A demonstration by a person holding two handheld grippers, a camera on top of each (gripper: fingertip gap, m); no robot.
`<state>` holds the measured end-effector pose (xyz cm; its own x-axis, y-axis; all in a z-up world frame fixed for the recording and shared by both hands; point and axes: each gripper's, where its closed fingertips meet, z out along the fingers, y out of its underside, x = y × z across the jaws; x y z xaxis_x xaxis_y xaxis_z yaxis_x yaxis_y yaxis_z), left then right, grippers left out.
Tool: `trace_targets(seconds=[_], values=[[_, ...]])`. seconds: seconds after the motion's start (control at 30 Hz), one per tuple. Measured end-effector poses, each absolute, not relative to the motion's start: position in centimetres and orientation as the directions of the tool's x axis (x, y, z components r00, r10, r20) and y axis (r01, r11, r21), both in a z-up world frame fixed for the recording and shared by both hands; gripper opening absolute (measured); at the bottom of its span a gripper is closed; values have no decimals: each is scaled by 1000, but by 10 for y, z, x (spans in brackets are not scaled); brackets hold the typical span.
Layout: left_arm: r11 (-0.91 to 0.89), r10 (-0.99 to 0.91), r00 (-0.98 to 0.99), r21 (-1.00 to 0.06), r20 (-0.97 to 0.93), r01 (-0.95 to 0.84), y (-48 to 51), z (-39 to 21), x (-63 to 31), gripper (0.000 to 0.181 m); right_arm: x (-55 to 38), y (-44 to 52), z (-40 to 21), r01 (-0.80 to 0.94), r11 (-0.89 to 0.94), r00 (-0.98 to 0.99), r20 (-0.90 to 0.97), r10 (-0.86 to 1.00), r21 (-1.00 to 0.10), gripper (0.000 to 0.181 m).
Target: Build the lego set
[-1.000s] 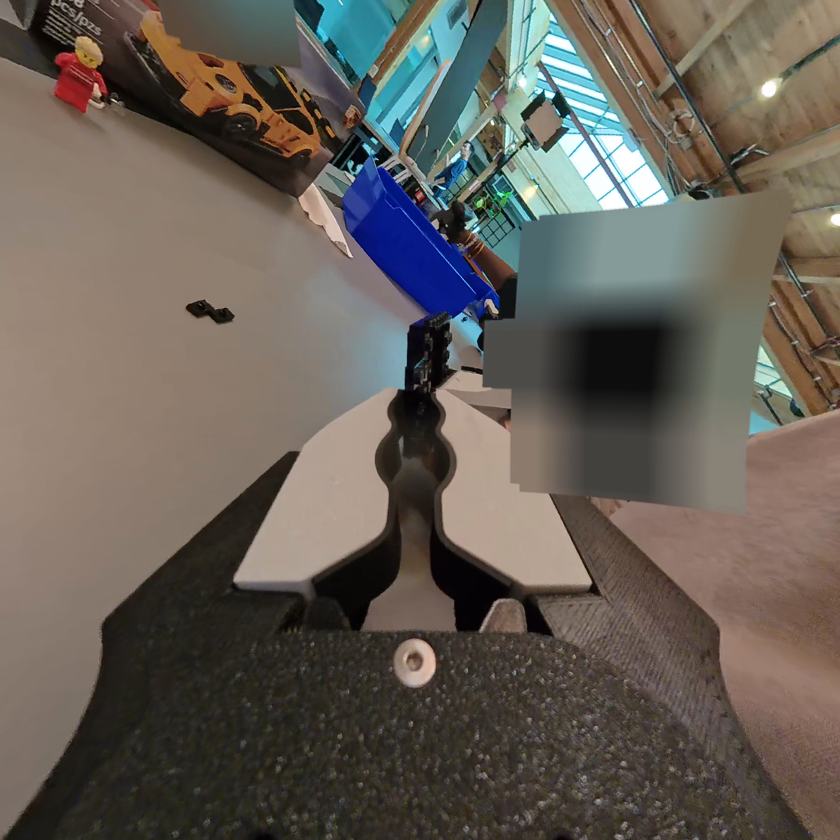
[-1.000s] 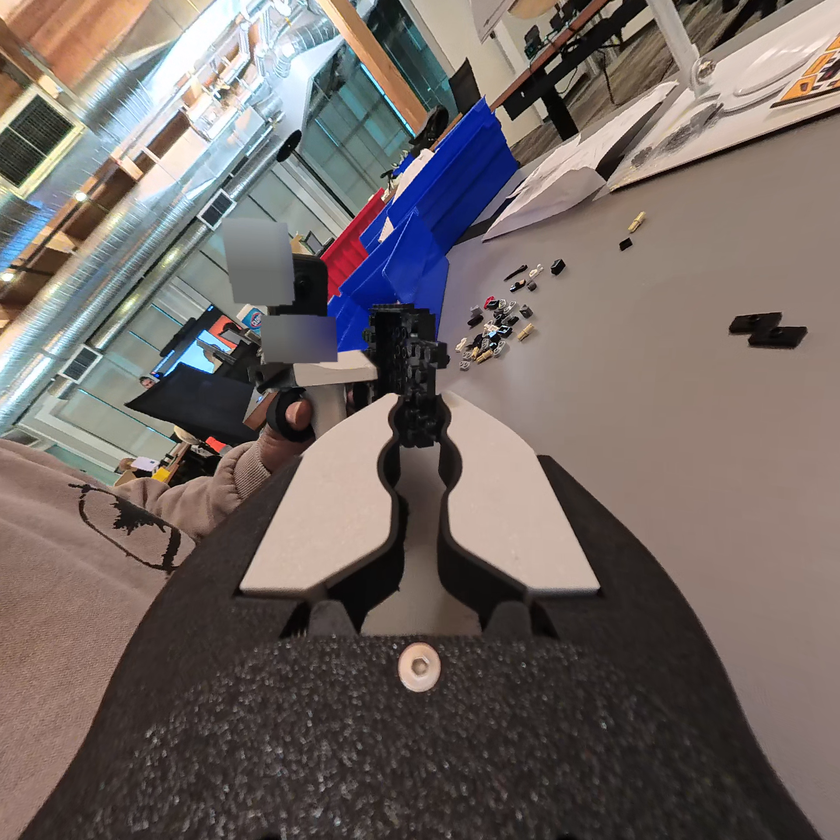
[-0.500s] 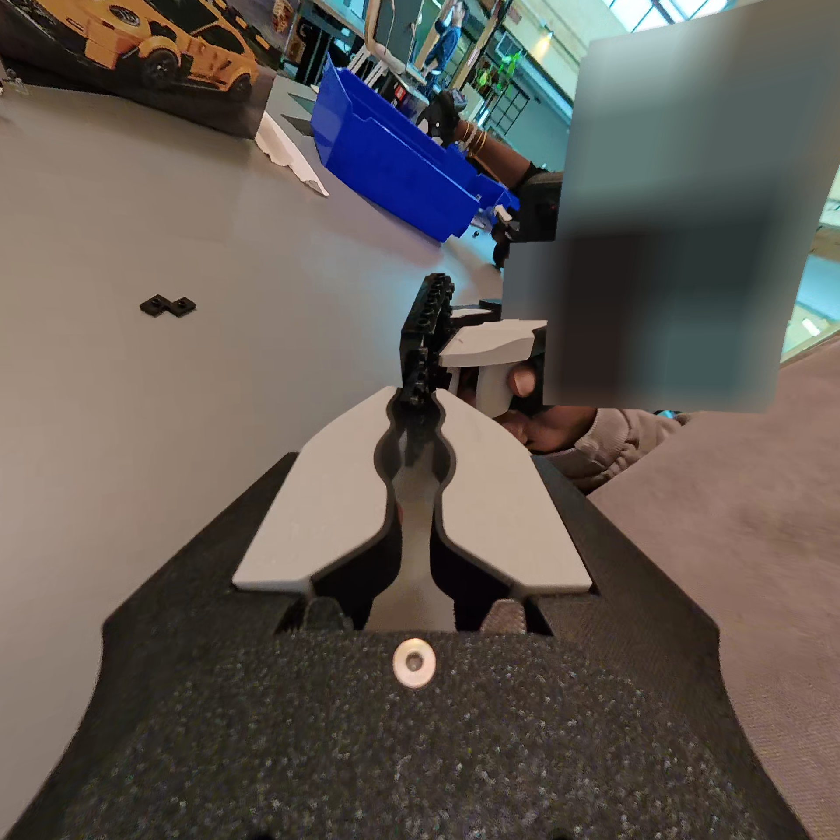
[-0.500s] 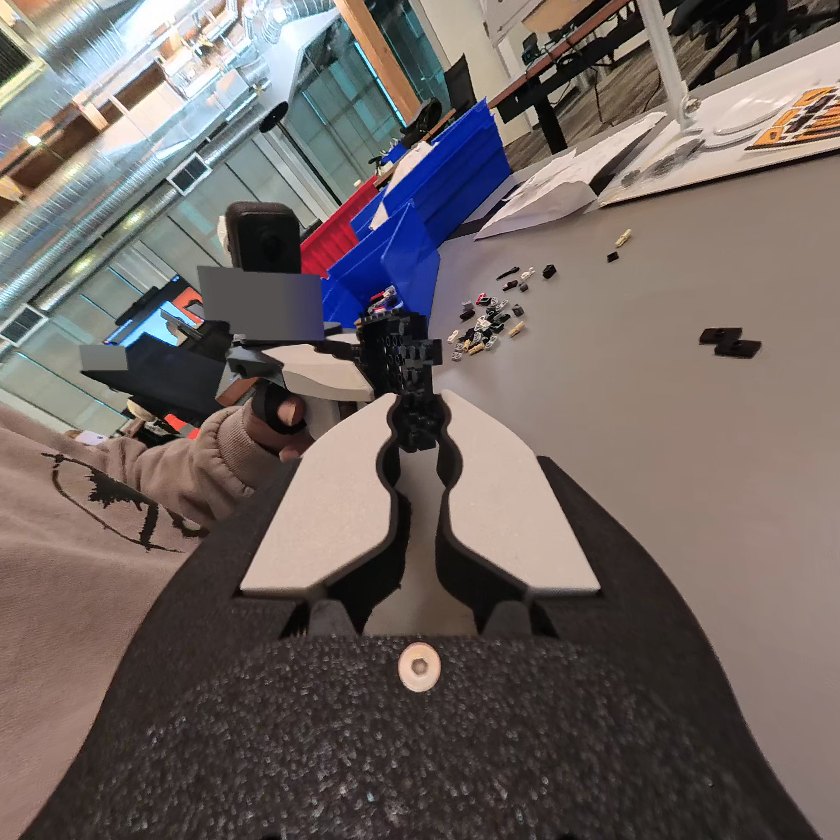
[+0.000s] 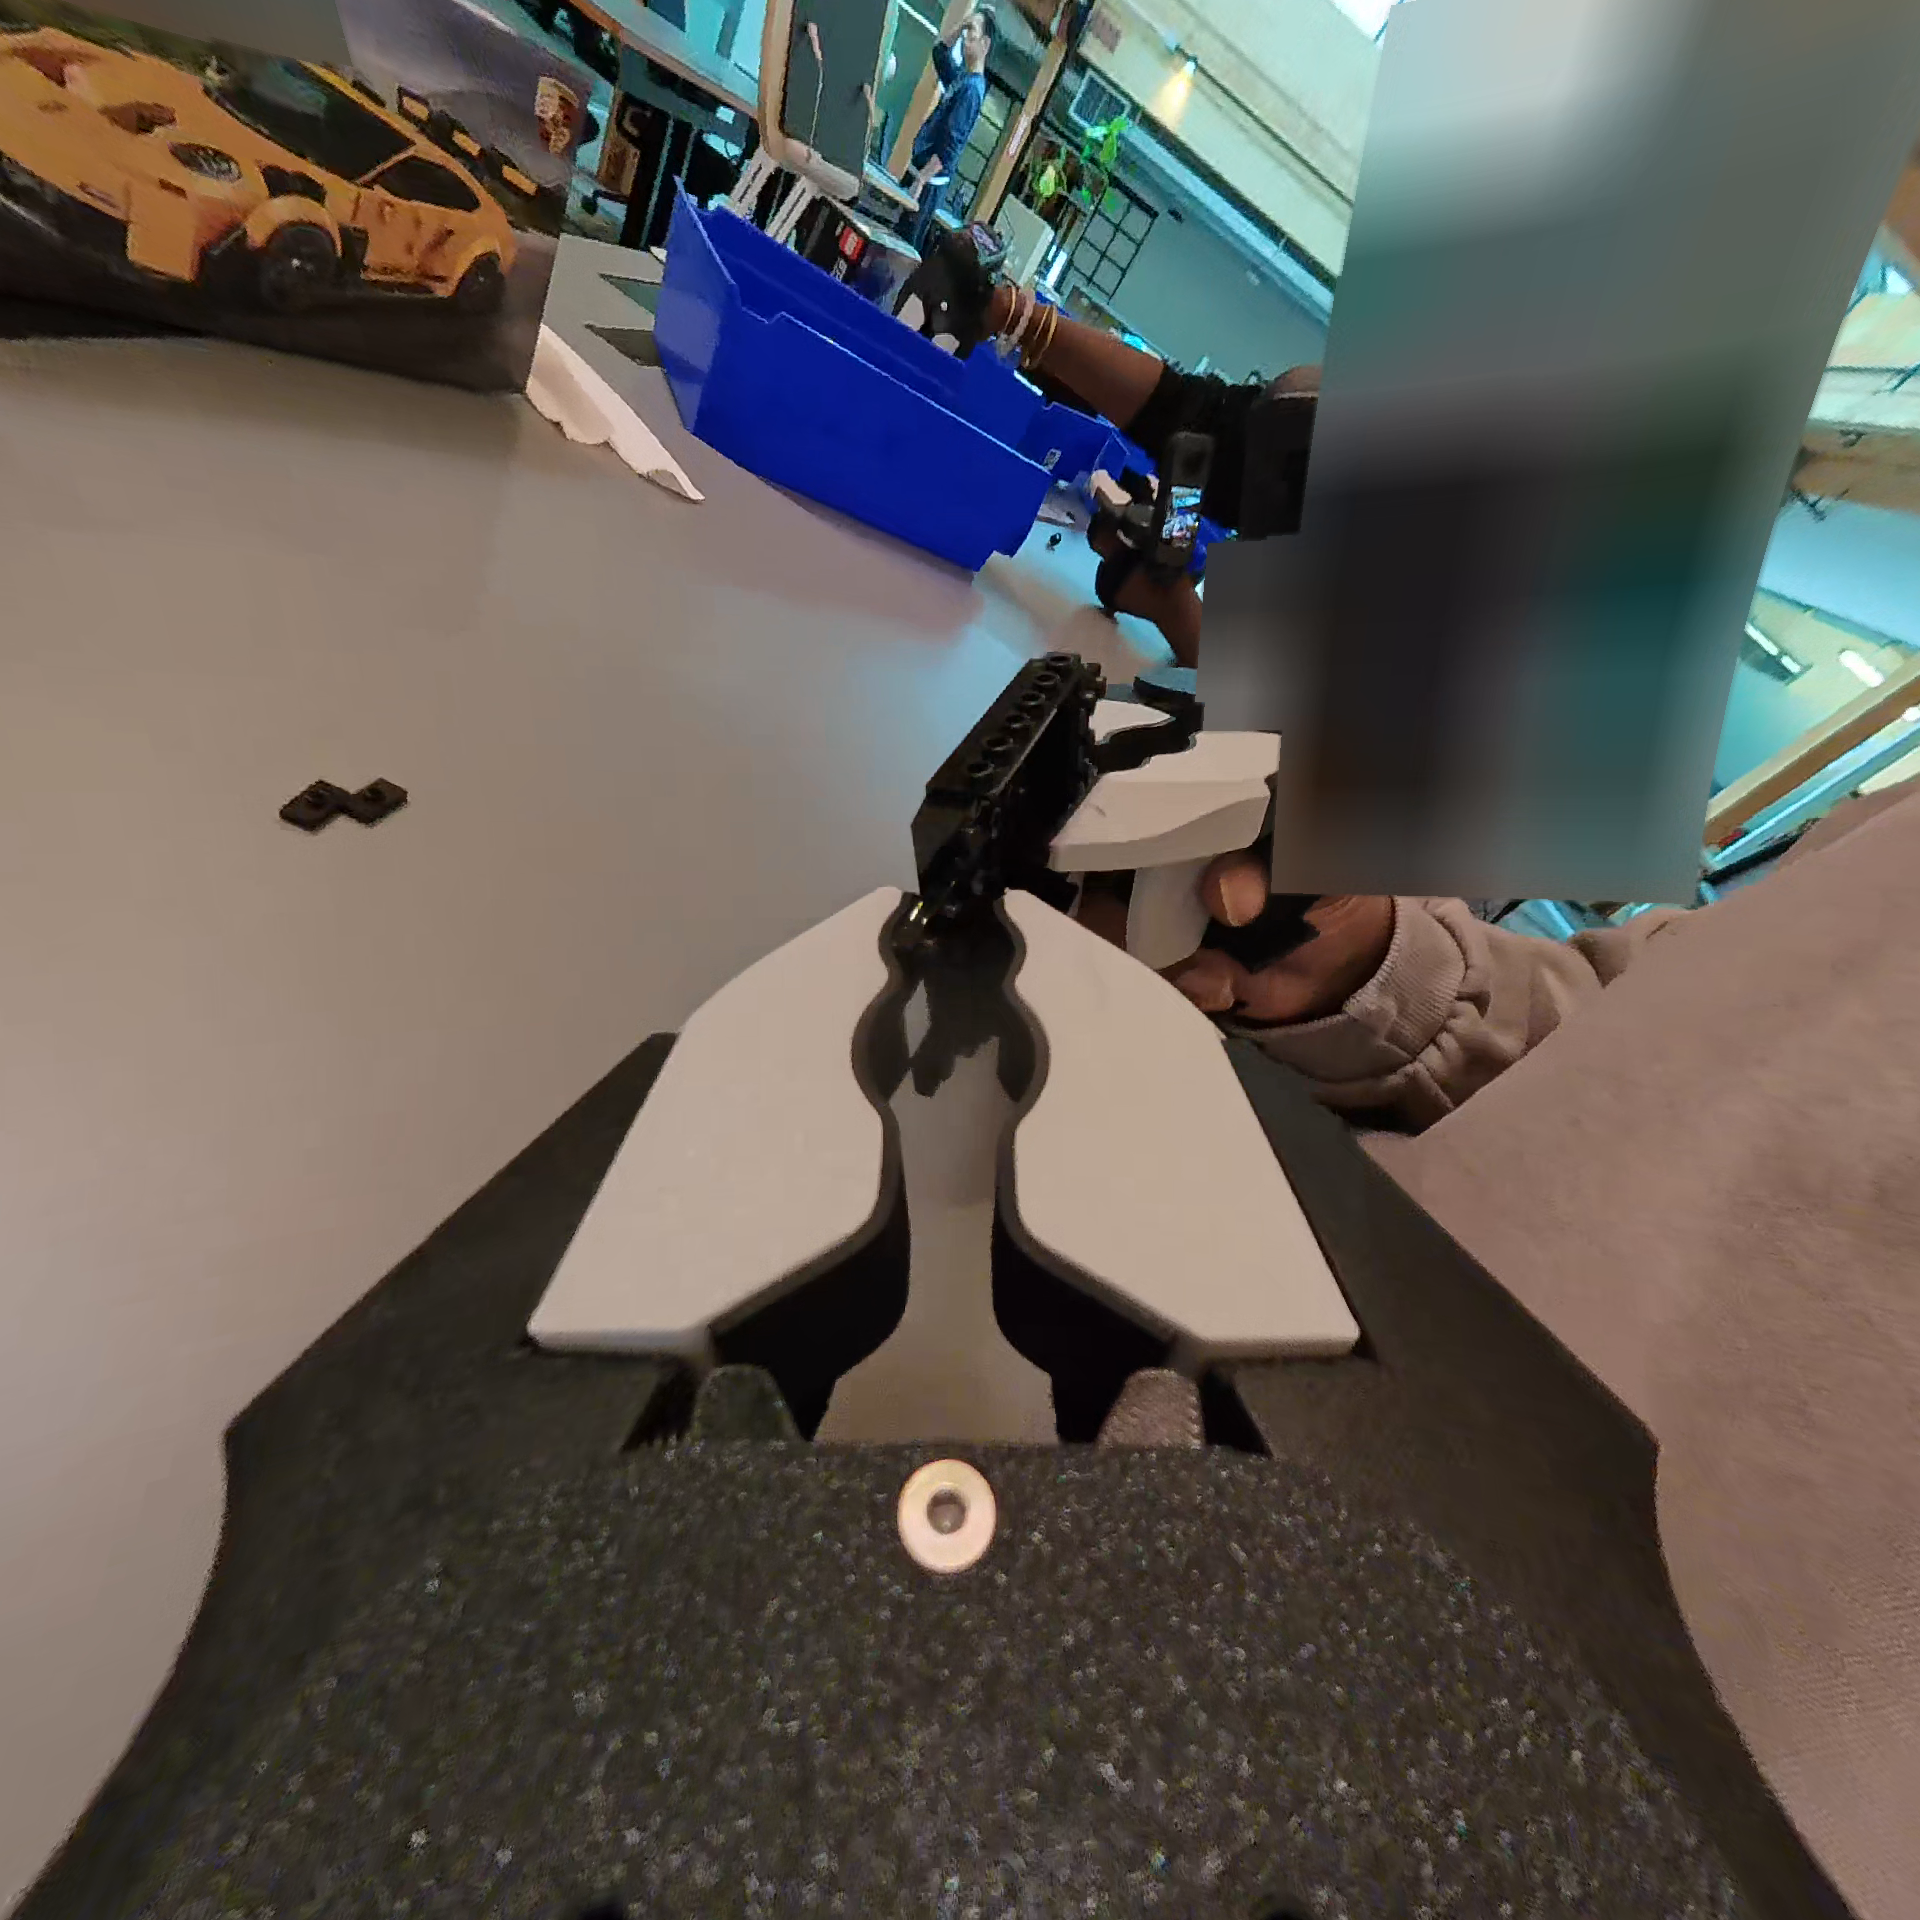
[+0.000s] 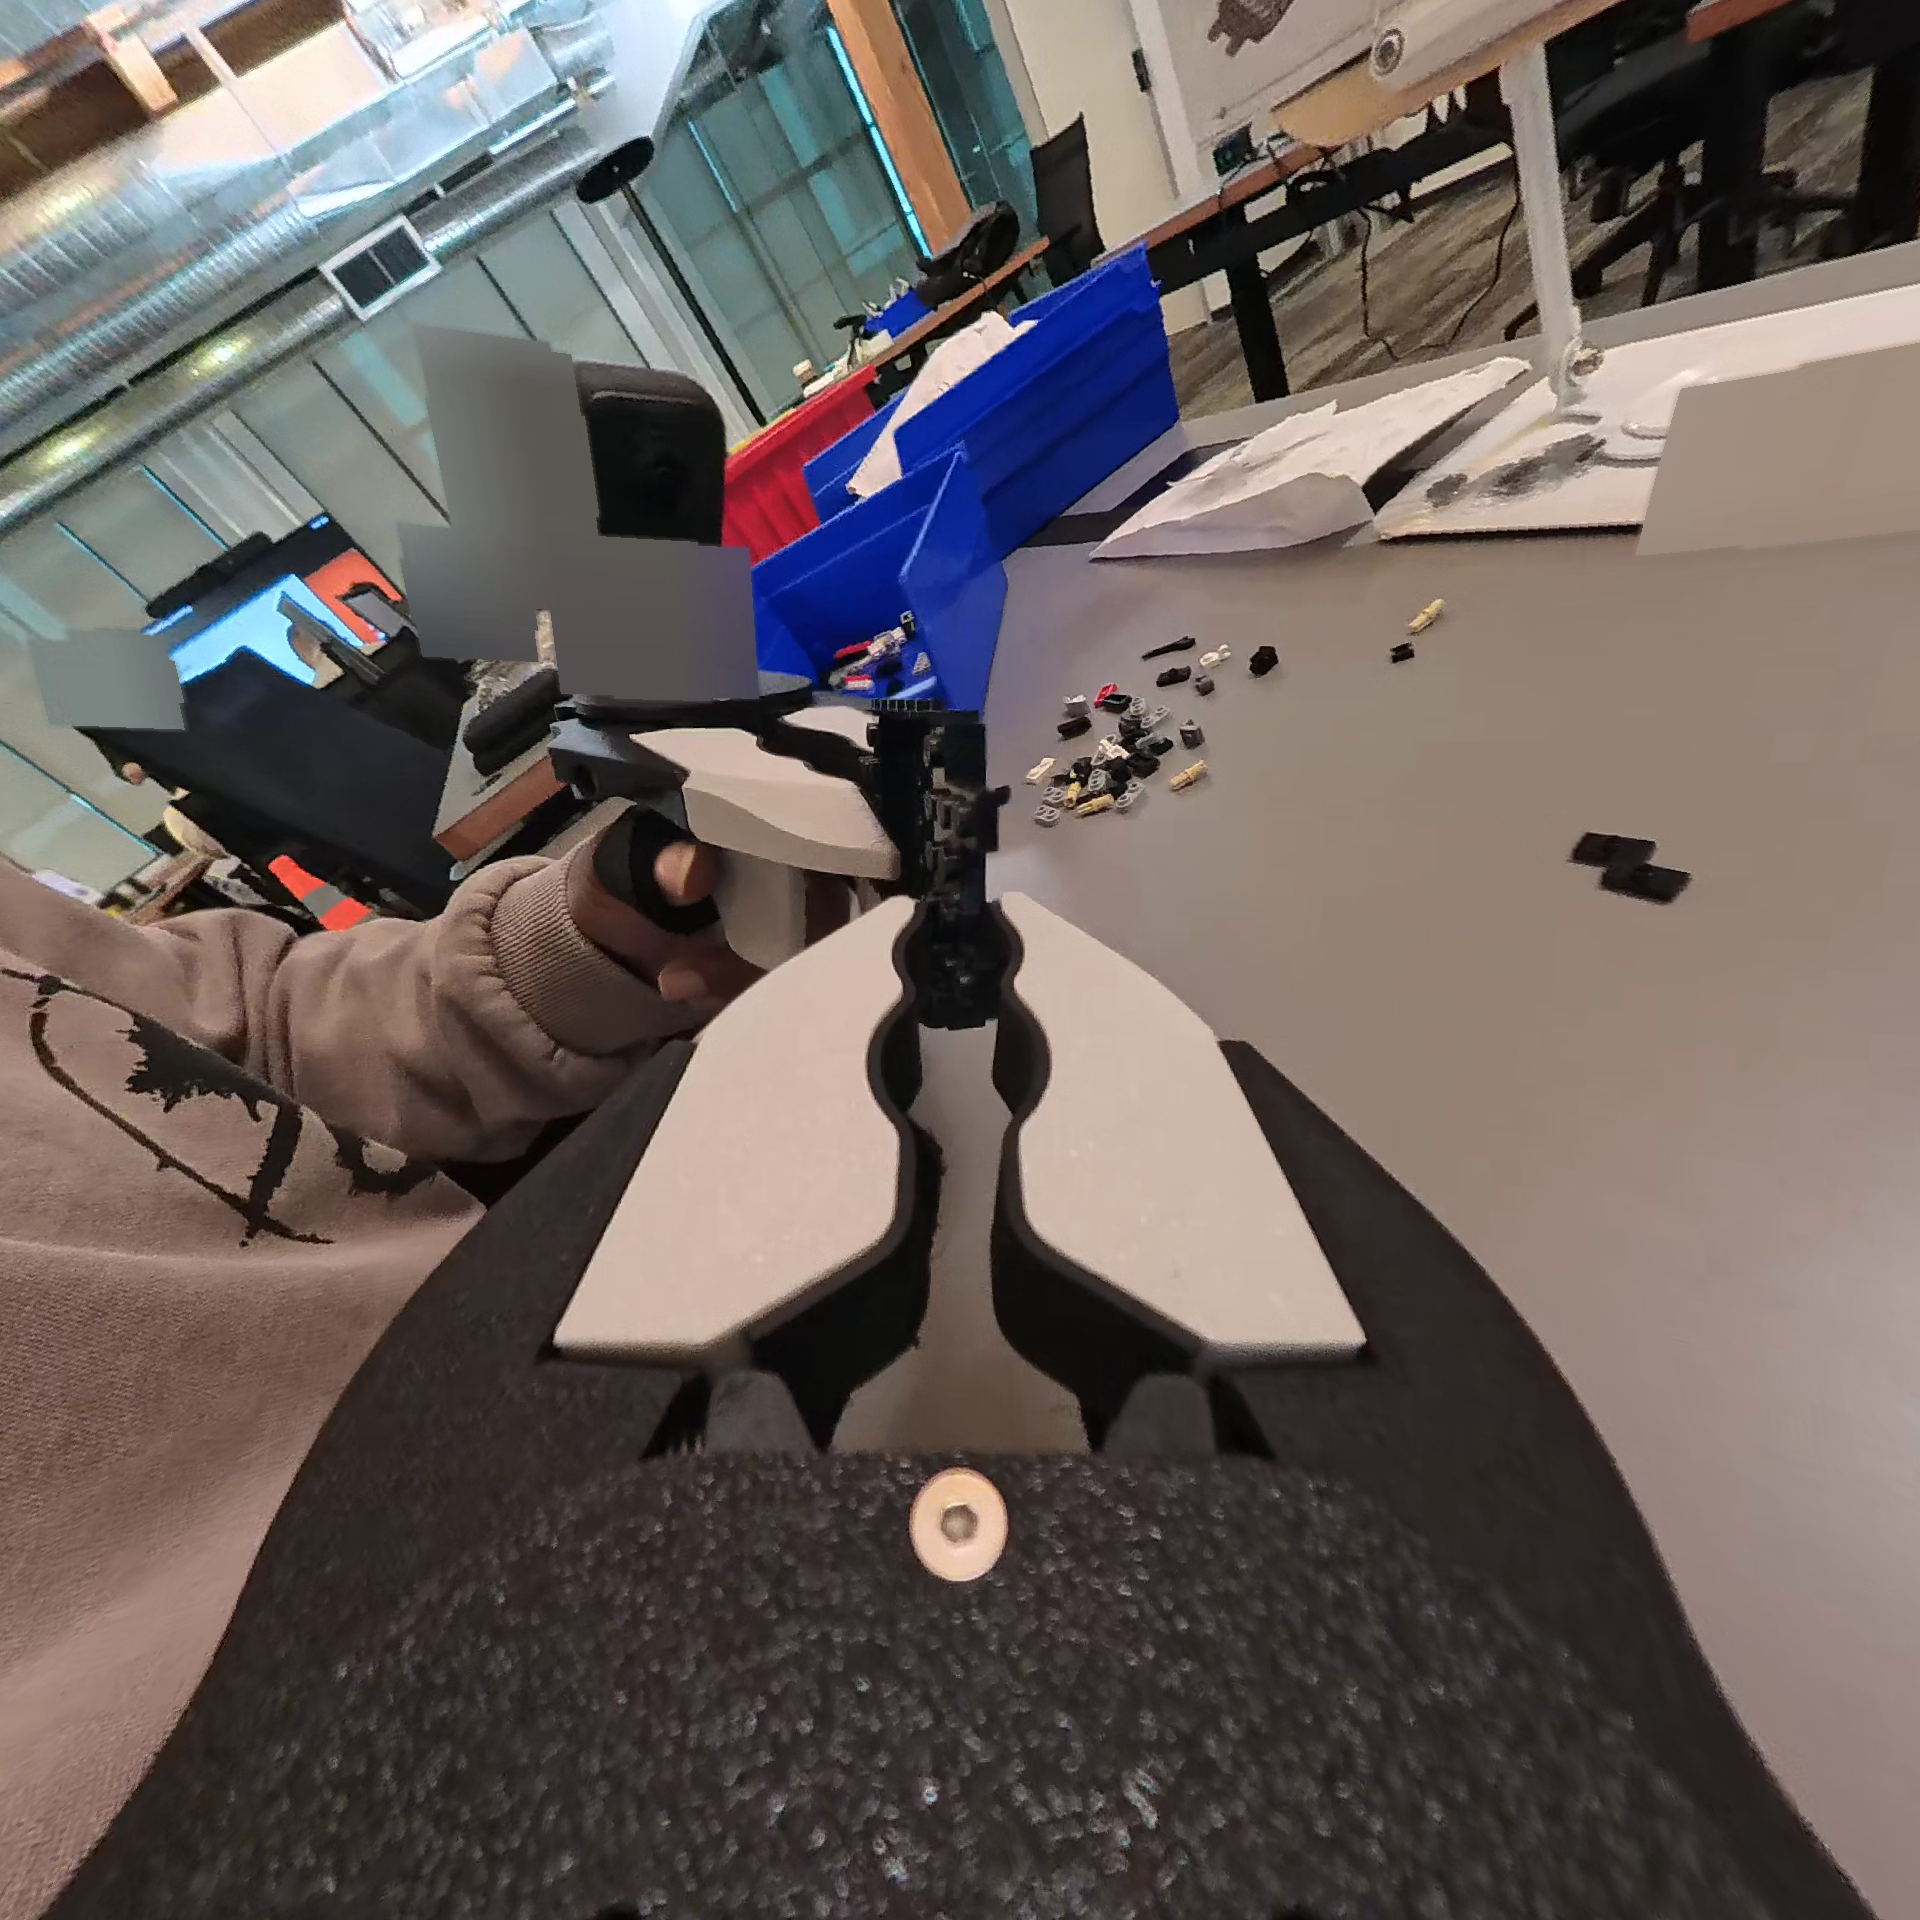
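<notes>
A black lego assembly (image 5: 1003,805) is held in the air above a grey table (image 5: 416,644), pinched from two sides. The left gripper (image 5: 951,914) is closed on its lower end. The right gripper (image 6: 956,935) is closed on it too, meeting it at an angle. On the table beyond the assembly lies a scatter of small loose pieces (image 6: 1117,753). A flat black pair of plates (image 6: 1629,868) sits well apart from the assembly. Farther back stand blue bins (image 6: 997,457) and an open instruction booklet (image 6: 1330,473).
</notes>
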<state>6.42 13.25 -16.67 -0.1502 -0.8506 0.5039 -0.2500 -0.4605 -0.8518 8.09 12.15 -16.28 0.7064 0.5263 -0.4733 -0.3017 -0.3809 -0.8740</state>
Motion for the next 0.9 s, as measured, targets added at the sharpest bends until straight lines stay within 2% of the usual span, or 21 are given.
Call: trace_targets(seconds=[0.27, 0.9], values=[[-474, -813, -235, -840, 533, -264, 122, -164, 54, 10, 72, 116, -159, -272, -328, 680, -422, 599, -904, 9], [-571, -778, -142, -783, 612, -246, 139, -174, 55, 10, 75, 137, -165, -302, -306, 655, -430, 622, -903, 9]])
